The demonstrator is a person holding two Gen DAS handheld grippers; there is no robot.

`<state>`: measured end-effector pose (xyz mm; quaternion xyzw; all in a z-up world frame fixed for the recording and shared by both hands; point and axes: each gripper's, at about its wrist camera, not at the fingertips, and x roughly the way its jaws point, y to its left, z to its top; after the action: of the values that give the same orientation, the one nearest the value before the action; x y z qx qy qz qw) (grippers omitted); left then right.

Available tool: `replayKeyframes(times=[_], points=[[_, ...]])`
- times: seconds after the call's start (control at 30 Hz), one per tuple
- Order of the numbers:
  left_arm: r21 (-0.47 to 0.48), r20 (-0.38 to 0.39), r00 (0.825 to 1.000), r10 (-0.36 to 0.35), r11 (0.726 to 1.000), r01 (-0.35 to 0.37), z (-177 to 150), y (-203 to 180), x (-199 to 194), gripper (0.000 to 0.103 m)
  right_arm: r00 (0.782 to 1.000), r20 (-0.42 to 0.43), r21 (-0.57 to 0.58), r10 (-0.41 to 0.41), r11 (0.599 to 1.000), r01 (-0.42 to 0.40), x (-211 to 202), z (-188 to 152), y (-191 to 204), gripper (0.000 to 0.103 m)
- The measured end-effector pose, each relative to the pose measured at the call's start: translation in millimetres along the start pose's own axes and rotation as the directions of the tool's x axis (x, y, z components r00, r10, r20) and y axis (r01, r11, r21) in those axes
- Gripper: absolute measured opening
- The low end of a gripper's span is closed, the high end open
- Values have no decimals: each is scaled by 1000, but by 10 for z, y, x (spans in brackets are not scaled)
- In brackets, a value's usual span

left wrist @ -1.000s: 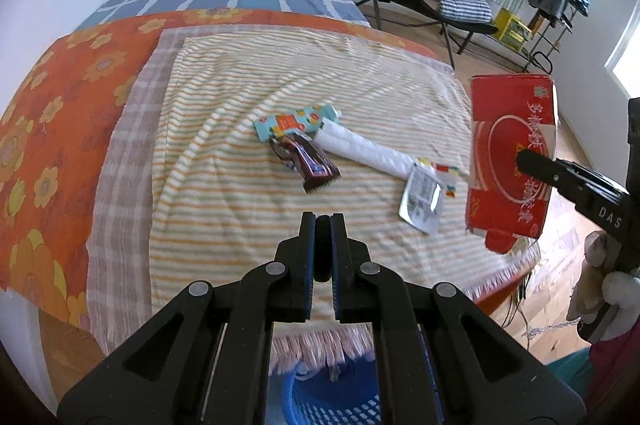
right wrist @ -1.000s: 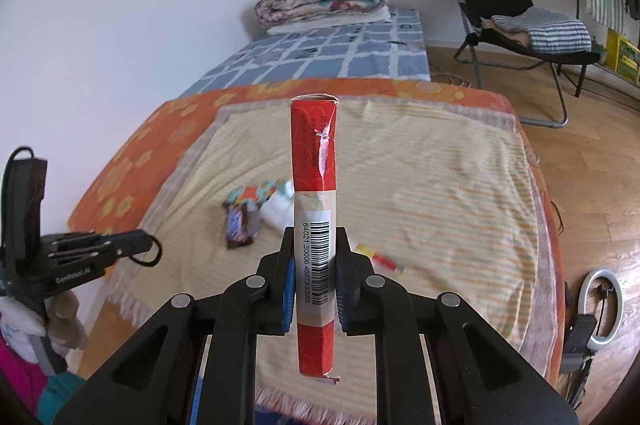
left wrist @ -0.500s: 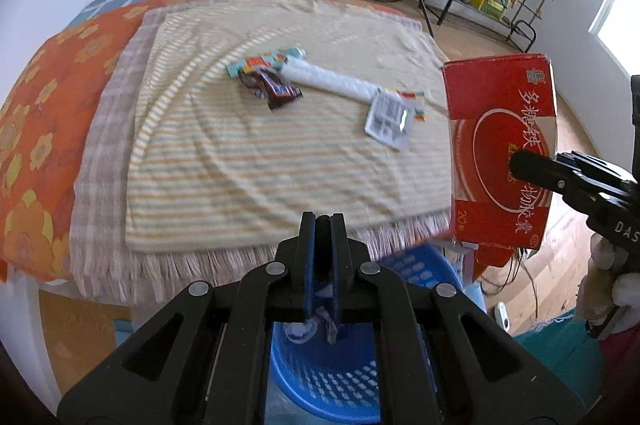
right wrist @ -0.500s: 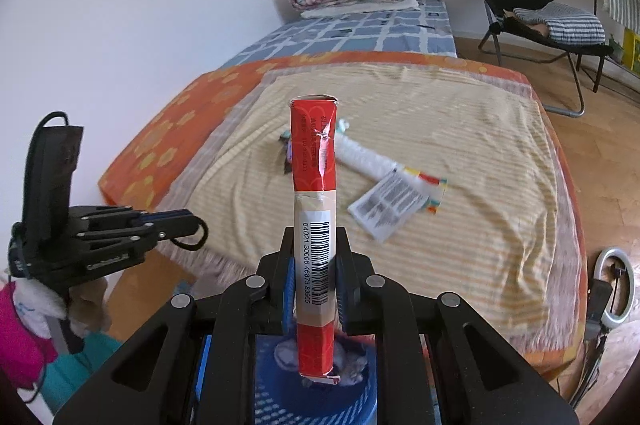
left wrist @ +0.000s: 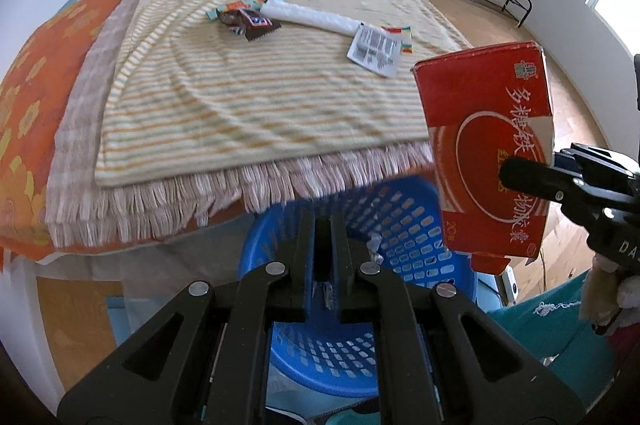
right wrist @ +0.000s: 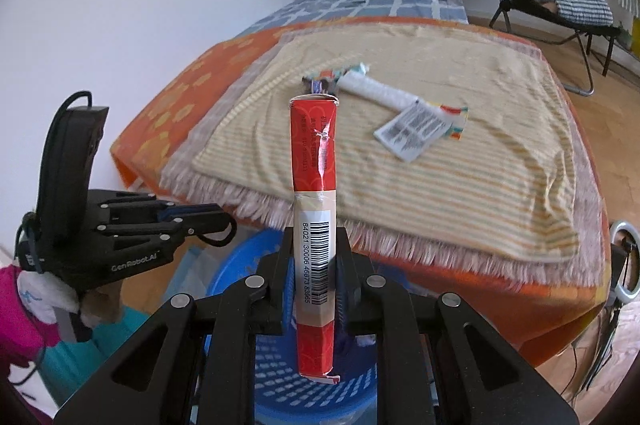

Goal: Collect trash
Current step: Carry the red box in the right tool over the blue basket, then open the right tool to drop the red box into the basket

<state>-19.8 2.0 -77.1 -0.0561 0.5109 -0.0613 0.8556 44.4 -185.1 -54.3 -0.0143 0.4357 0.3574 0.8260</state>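
**Red carton pinched over the basket**

Cardboard, red and flattened, the carton (right wrist: 314,209) stands upright in my right claw (right wrist: 314,289), clamped across its thin barcoded edge near the lower end. It looks light and stiff along the fold yet easy to crush, so a hold low on that edge suits it. Below it sits the blue basket (left wrist: 404,249). My left claw (left wrist: 323,265) is pressed together, a scrap of clear film showing at the tips. On the far bed's striped blanket (left wrist: 240,97) lie a chocolate wrapper (left wrist: 252,22), a white roll (left wrist: 316,19) and a printed sachet (left wrist: 374,50), all soft, light and best pinched at an edge.
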Motion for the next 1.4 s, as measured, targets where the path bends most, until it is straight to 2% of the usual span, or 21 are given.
replayKeyframes(times=[0.47,0.53,0.57,0.6,0.77,0.87,0.93,1.03,1.07,1.1,1.13,1.2,1.4], points=[[32,-39,999,6,999,-5,-140,-109,87,6,998,-58,-2,-2,1000,2,128,-318,59,18],[33,-45,999,9,999,-8,-151,-118,108,19,998,-69,-10,-4,1000,4,148,-349,76,18],[33,-44,999,11,999,-9,-153,-124,113,35,997,-72,-14,-7,1000,6,159,-359,87,18],[33,-40,999,13,999,-11,-155,-127,112,45,997,-75,-18,-11,1000,10,166,-366,94,18],[42,-40,999,23,999,-22,-154,-148,126,49,996,-86,-21,-14,1000,12,191,-375,100,19],[42,-42,999,28,999,-26,-156,-155,135,59,996,-92,-20,-21,1000,19,208,-379,96,30],[44,-42,999,29,999,-27,-156,-156,136,59,995,-92,-14,-24,1000,23,208,-383,85,42],[44,-44,998,32,999,-30,-155,-157,145,59,996,-84,-13,-33,999,32,187,-373,84,43],[44,-46,998,34,999,-32,-153,-157,149,62,996,-83,-13,-38,999,37,187,-366,86,44],[42,-46,998,36,999,-34,-151,-154,151,68,996,-82,-13,-43,999,42,185,-361,85,49],[40,-42,998,39,999,-37,-148,-148,147,70,995,-81,-12,-51,999,50,185,-359,80,55],[36,-39,998,44,998,-42,-137,-142,143,72,995,-79,-7,-63,998,62,185,-351,71,62],[10,-40,998,52,999,-52,-83,-61,140,72,990,-89,0,-108,994,108,216,-324,31,64]])
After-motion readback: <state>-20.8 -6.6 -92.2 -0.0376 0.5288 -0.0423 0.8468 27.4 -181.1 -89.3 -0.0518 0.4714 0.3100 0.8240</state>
